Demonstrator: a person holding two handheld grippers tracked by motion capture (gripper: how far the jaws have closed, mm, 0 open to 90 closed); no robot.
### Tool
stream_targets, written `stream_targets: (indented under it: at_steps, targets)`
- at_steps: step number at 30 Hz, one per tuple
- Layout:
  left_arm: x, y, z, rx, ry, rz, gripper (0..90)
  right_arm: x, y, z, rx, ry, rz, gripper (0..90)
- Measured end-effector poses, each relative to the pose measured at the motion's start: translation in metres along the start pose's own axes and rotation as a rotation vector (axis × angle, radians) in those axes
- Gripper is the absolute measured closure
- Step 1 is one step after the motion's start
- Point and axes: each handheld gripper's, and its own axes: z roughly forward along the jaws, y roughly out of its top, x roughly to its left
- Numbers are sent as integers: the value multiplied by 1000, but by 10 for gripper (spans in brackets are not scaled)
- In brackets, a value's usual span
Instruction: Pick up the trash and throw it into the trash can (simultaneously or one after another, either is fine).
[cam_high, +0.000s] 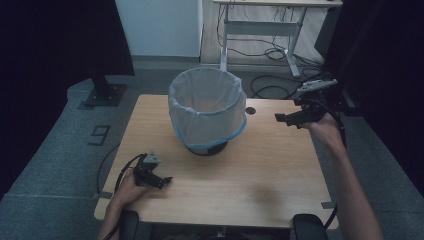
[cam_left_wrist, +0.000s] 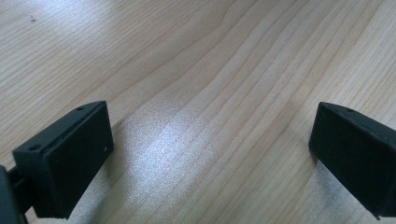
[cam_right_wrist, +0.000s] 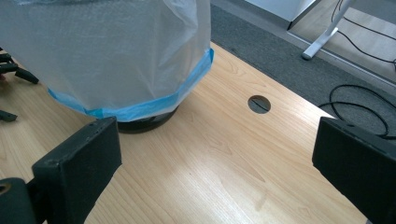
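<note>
With both sets of jaws spread wide and empty, your left gripper (cam_high: 159, 181) rests low on the worktop (cam_high: 270, 175), your right gripper (cam_high: 290, 118) hovers beside the lined bin (cam_high: 207, 109) standing mid-worktop.

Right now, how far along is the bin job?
Done: the bag lines the bin, its blue hem folded down outside. In hand: nothing; the left gripper sits open low over the table, the right gripper open beside the bin. Left: any grasp of bag or bin.
</note>
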Motion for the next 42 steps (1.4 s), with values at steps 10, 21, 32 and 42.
stream_targets:
  at_steps: [10,21,32,42]
  targets:
    - [0,0,0,-1,1,-1,0,-4,-19,-9,-2,-29,11,7]
    - [0,0,0,1,1,-1,0,-8,-40,-10,-3,-41,28,7]
    - [0,0,0,2,1,-1,0,-11,-62,-3,-6,-38,51,6]
    - [0,0,0,-2,1,-2,0,-10,-79,6,5,-37,47,5]
